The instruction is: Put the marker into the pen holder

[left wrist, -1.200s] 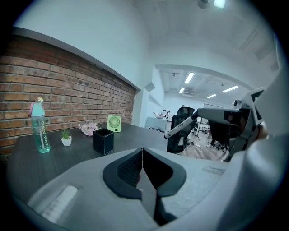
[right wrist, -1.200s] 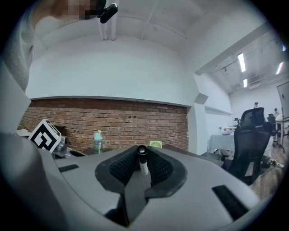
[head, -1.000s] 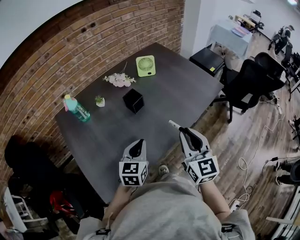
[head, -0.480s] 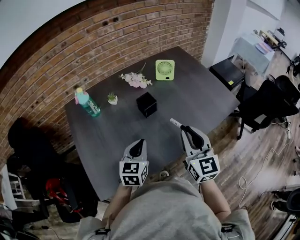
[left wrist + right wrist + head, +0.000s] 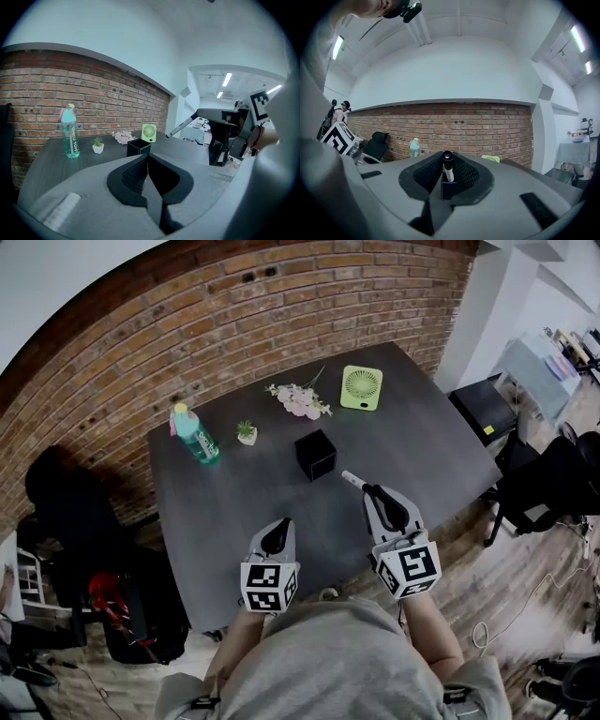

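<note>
**Marker held near the holder**

Your right claw (image 5: 373, 493) is clamped on the marker (image 5: 352, 480), just near-right of the pen holder (image 5: 316, 455) on the counter (image 5: 234, 512). Your left claw (image 5: 277, 527) is pressed together, empty, over the near edge.

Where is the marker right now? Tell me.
In the head view, right of centre: the marker is clamped in the right hand-held gripper over the table, its tip pointing toward the black pen holder.

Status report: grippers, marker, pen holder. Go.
Right gripper shut on white marker. Left gripper shut, empty. Black square pen holder ahead of marker tip, nothing between.
</note>
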